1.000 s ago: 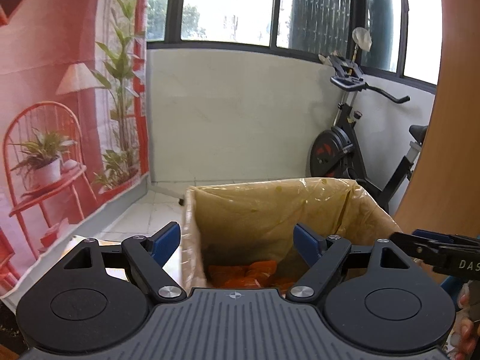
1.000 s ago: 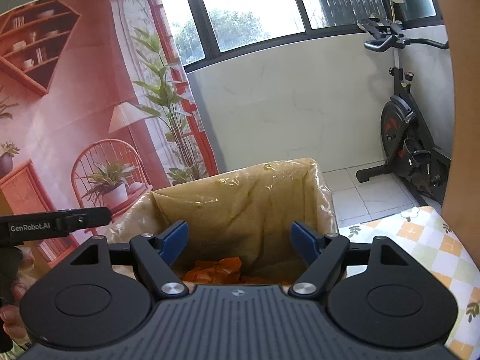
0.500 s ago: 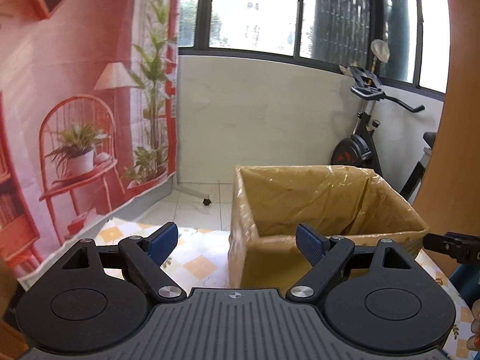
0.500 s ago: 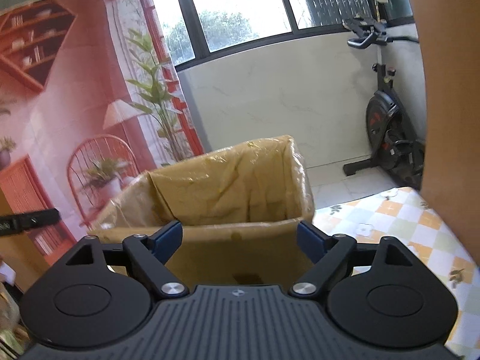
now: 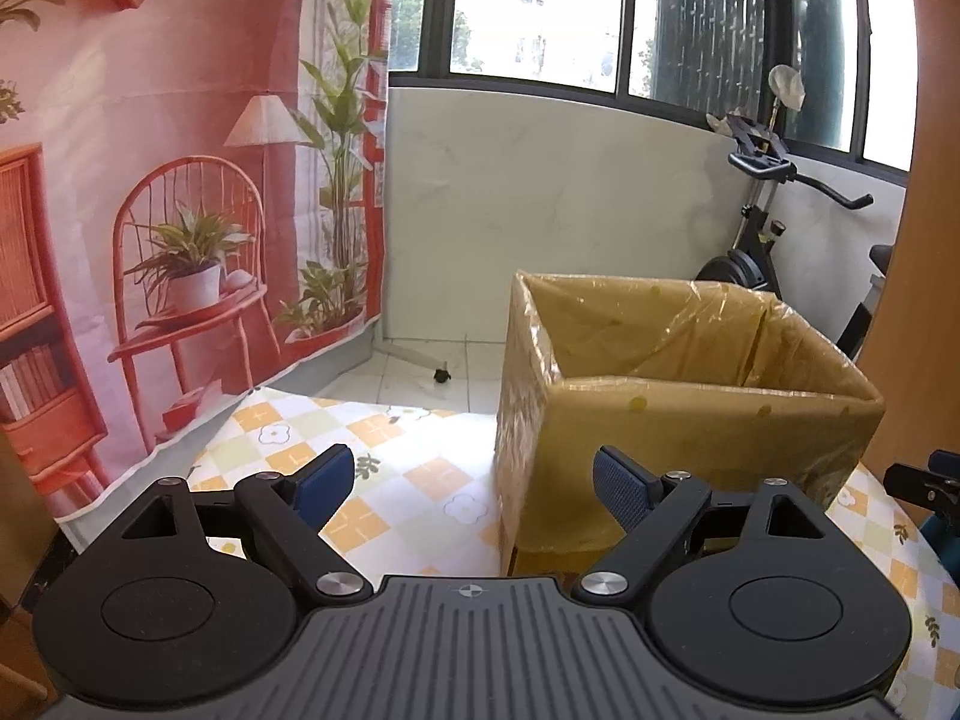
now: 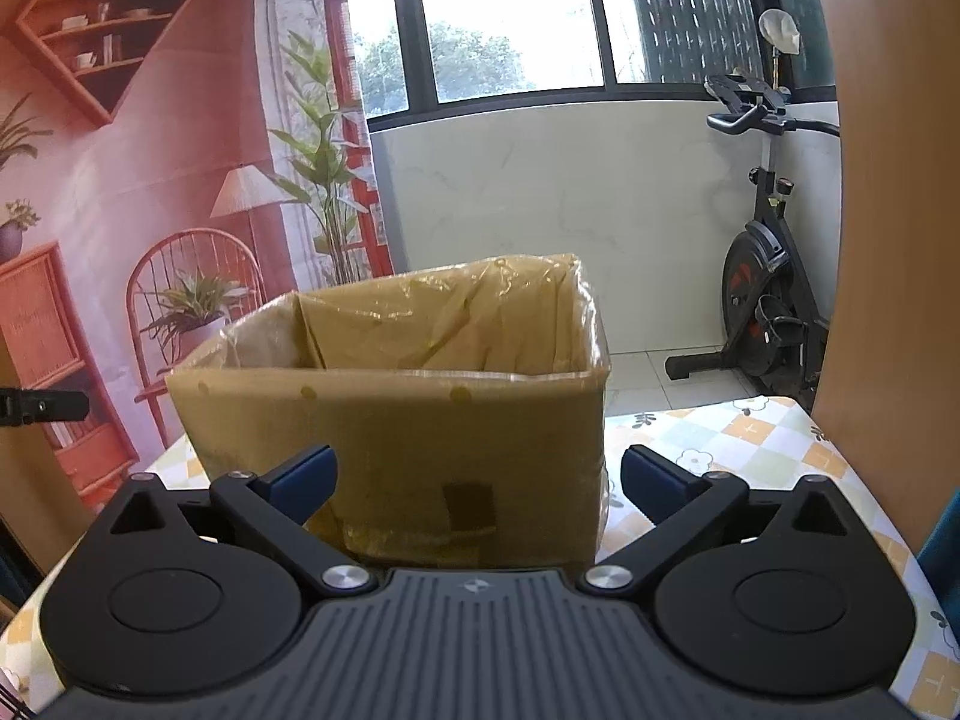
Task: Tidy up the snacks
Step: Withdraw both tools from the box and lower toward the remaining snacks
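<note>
A cardboard box (image 5: pixel 690 420) lined with clear plastic film stands on the desk (image 5: pixel 408 468), which wears a checked cloth with small flower prints. The box is open at the top; from these low angles its inside floor is hidden, so whether any snacks lie in it cannot be told.

The left tongs (image 5: pixel 474 477) hang above the desk in front of the box's left front corner. Their blue pads stand wide apart and nothing is between them; the right pad shows against the box's front wall, the left pad over bare cloth. They are apart from the box, not touching it.

The right tongs (image 6: pixel 477 477) face the box's front wall nearly square on, with a dark patch of tape on that wall showing between the pads. Their jaws are opening and stand very wide, released, with nothing gripped; the box lies beyond the tips rather than between them, though how near the tips come to the cardboard is hard to judge through the fisheye lens.

In the left wrist view, part of the other tool pokes in at the right edge, beside the box. Behind the desk hangs a printed backdrop (image 5: pixel 150 210) of a red chair, plants and shelves, and an exercise bike (image 6: pixel 762 300) stands on the tiled floor by the window wall.
</note>
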Demonstrator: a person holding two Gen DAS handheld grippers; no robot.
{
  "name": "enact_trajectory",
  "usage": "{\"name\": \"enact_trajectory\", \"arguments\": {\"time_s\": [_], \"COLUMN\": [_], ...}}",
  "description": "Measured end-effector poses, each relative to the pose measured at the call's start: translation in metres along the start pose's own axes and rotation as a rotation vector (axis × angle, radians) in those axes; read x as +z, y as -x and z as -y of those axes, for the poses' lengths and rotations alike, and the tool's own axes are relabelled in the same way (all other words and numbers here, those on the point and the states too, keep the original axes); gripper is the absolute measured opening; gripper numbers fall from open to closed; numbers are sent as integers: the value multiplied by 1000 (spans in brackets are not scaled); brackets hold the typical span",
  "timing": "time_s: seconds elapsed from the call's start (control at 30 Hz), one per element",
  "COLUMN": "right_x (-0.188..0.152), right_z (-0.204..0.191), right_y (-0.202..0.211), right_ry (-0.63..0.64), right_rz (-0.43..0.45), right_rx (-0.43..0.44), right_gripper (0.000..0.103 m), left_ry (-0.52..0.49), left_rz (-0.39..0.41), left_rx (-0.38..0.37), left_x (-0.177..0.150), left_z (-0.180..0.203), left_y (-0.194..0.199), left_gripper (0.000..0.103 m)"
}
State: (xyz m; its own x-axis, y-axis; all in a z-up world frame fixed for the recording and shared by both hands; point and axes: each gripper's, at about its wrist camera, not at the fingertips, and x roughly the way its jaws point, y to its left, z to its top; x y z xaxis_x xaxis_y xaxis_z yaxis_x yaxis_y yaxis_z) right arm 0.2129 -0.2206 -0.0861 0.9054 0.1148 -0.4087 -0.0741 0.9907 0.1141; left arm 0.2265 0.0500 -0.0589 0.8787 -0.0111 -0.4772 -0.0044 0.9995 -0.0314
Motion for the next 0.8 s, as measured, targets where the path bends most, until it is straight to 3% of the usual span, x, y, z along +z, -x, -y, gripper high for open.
{"name": "enact_trajectory", "arguments": {"time_s": [0.17,0.8], "right_x": [-13,-61], "right_z": [2,15], "right_y": [3,5], "right_ry": [-20,-13], "right_rz": [5,-50], "right_rx": [30,12], "right_gripper": [103,103], "left_ry": [-26,28], "left_rz": [8,-108], "left_rx": [-2,-5], "left_x": [-15,-62], "left_z": [7,12], "left_y": [4,0], "left_gripper": [88,88]}}
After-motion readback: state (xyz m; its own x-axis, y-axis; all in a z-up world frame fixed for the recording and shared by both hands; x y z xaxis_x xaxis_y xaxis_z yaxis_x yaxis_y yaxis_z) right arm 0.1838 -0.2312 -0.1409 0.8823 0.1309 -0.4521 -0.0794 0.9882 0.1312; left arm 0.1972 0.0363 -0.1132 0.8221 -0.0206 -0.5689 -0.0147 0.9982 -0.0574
